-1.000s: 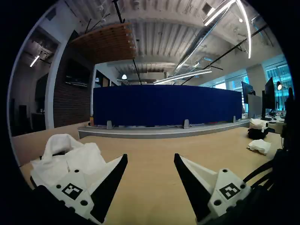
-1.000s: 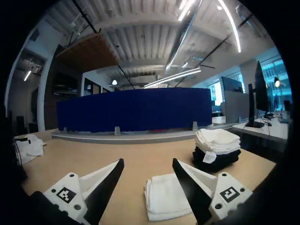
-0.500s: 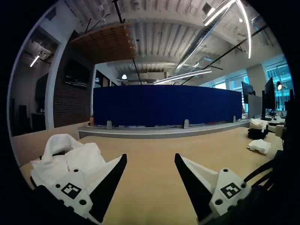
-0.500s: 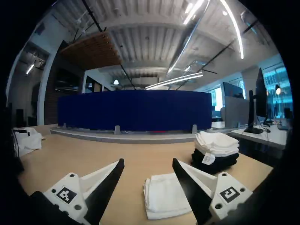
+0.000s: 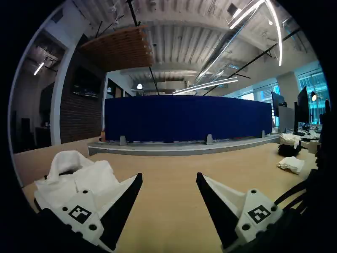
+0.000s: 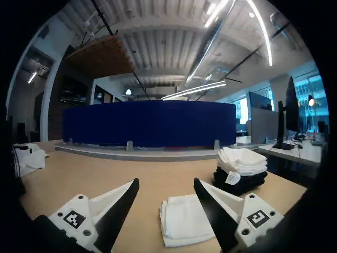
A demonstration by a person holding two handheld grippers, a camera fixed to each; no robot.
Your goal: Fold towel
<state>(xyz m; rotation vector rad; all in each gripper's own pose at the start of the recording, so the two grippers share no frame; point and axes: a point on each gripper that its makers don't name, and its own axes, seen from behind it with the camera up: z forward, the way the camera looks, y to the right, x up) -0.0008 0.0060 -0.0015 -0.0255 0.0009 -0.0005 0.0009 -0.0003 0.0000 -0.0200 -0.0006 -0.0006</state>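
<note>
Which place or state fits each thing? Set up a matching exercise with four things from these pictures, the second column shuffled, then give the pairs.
1. folded white towel
2. towel stack
3. crumpled white towel
4. blue divider

A. upright along the table's far edge
B. loose heap beside the left tool
C. white layers on black ones
D. flat, just before the right tool

Pairs: 1-D, 2-C, 3-B, 4-A

Folded towel (image 6: 184,219) lies on the table (image 6: 160,177) before the towel stack (image 6: 241,168).

Left tongs (image 5: 168,179) and right tongs (image 6: 165,184) both gape, holding nothing.
</note>
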